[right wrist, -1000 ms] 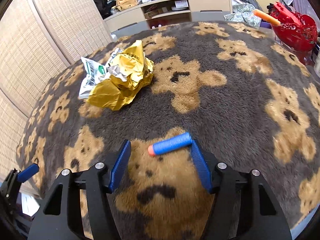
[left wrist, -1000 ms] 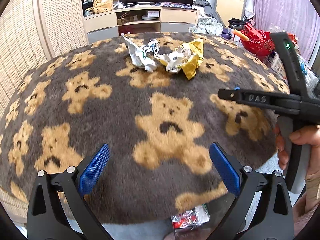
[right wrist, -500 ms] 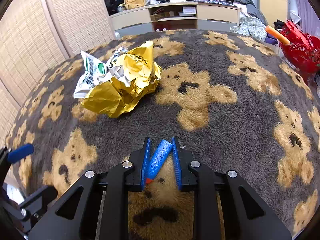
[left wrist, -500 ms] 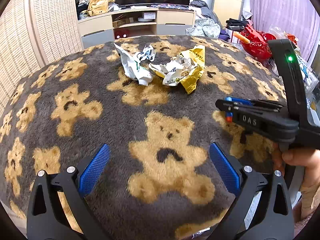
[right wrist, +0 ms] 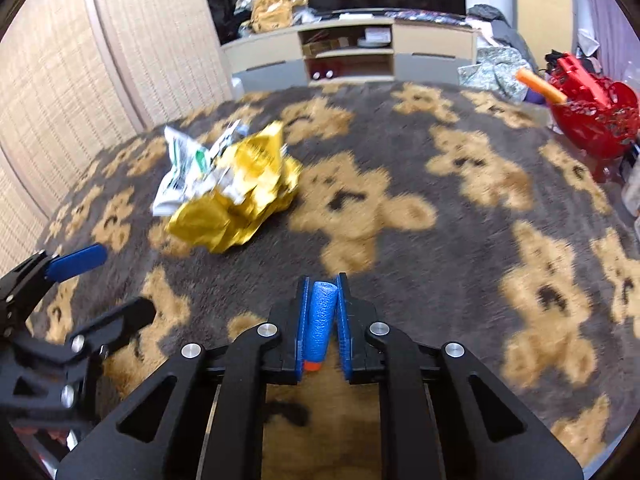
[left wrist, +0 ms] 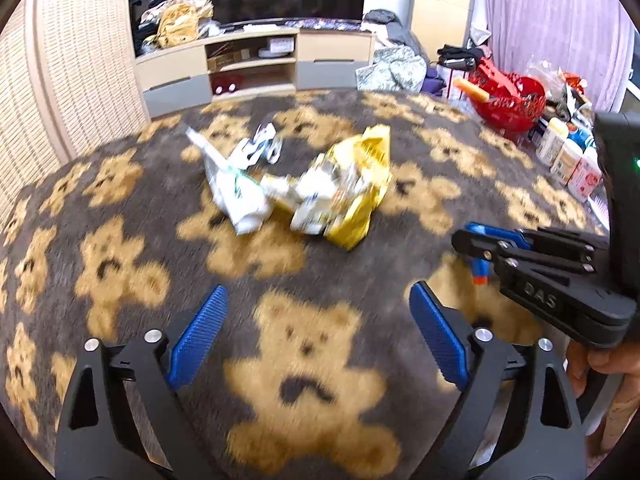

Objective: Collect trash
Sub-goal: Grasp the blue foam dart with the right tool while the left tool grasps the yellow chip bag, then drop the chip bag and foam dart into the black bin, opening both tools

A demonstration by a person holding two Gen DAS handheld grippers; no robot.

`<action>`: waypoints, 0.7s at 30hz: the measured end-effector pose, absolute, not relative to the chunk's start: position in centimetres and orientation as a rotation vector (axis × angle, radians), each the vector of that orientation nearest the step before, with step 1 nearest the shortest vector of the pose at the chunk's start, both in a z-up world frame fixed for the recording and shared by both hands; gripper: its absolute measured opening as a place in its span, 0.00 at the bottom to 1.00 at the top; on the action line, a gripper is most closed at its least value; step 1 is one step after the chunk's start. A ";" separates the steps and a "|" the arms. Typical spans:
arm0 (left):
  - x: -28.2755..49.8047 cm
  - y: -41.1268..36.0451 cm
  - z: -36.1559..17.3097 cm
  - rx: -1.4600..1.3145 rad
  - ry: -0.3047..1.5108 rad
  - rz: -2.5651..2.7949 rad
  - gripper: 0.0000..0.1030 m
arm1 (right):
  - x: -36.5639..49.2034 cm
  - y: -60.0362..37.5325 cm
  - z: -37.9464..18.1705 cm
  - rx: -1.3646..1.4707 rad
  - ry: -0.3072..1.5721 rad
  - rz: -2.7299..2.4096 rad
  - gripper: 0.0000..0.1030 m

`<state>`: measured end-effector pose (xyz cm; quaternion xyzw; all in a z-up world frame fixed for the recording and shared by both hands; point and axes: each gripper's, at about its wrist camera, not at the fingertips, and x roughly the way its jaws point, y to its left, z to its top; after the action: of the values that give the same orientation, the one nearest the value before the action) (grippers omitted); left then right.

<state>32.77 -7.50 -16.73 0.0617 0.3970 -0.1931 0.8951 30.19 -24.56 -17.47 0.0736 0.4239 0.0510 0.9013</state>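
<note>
The right gripper (right wrist: 323,312) has clamped onto the blue dart (right wrist: 321,320), lying loose on the rug (right wrist: 460,264) before; its orange tip is half hidden. The left gripper (left wrist: 316,324), closing slightly, gapes empty short of the blurred wrappers (left wrist: 304,188).

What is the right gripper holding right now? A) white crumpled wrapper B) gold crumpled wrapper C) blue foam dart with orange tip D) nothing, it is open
C: in the right wrist view the right gripper is shut on the blue foam dart, orange tip toward the camera; the gold wrapper and white wrapper lie apart on the bear blanket.
</note>
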 end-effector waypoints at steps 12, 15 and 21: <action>38.7 -10.6 -18.0 0.085 0.859 -0.435 0.55 | 30.2 -27.2 -17.1 0.193 0.849 0.088 0.14; 38.9 -10.7 -18.7 0.078 0.884 -0.451 0.38 | 30.3 -27.2 -17.6 0.195 0.860 0.088 0.14; 36.9 -10.5 -18.1 0.077 0.881 -0.465 0.24 | 29.5 -27.1 -17.0 0.200 0.846 0.095 0.14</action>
<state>36.94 -10.48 -18.13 0.0368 0.4225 -0.2231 0.8777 29.50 -27.07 -16.97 0.0970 0.4097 0.0461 0.9059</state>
